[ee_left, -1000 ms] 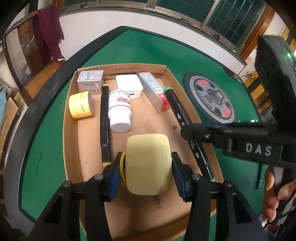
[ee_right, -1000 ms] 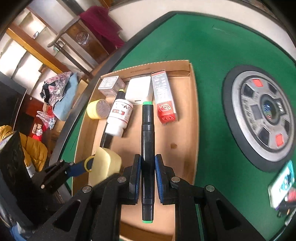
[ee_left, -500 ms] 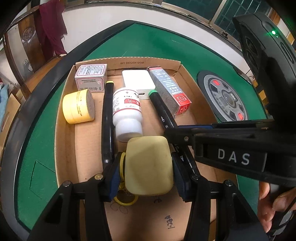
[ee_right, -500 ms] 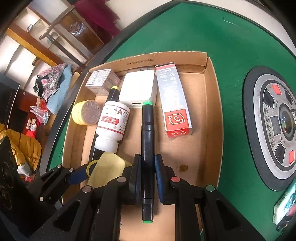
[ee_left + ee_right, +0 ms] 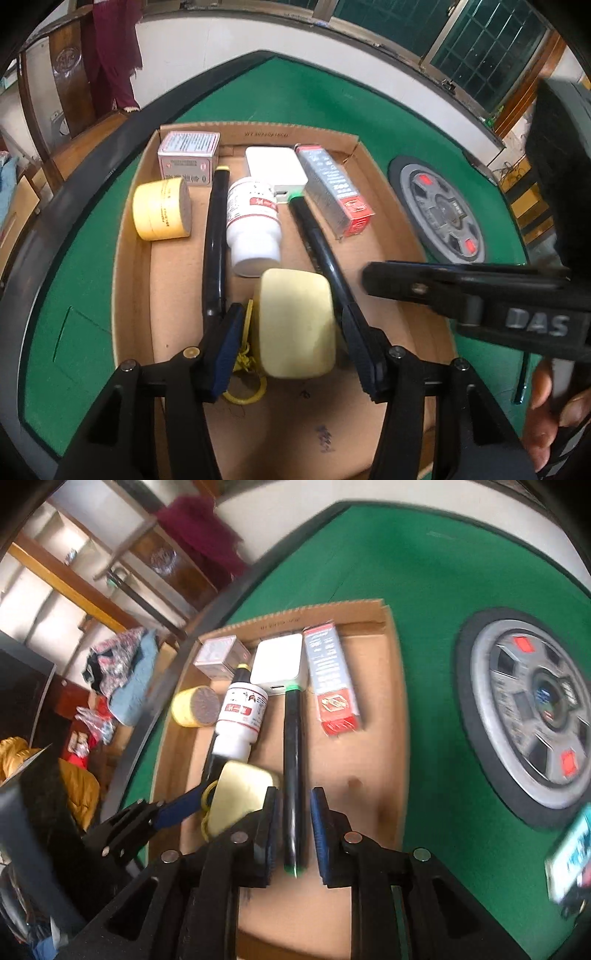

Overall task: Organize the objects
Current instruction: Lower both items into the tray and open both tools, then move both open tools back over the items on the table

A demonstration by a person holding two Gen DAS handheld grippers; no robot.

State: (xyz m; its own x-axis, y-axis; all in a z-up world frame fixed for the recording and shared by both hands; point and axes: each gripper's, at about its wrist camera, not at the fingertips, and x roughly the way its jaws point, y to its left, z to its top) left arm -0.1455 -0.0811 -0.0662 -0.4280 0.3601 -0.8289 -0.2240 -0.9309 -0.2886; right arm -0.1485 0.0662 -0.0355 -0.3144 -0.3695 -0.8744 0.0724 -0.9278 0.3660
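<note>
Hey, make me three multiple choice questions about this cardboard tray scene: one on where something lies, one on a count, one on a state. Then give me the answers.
1. Where does the green-tipped marker lie in the cardboard tray?
A. On the green felt outside the tray
B. Between the white bottle and the red-and-grey box
C. On top of the yellow tape roll

2. How many black markers are in the tray?
A. One
B. Two
C. Four

3. How are the right tongs set?
A. Open
B. Shut on the white bottle
C. Shut on the tape roll

Answers:
1. B: the bottle and the box flank it.
2. B: a second, yellow-tipped marker lies on the bottle's other side.
3. A: gaps show between both pads and the green-tipped marker.
</note>
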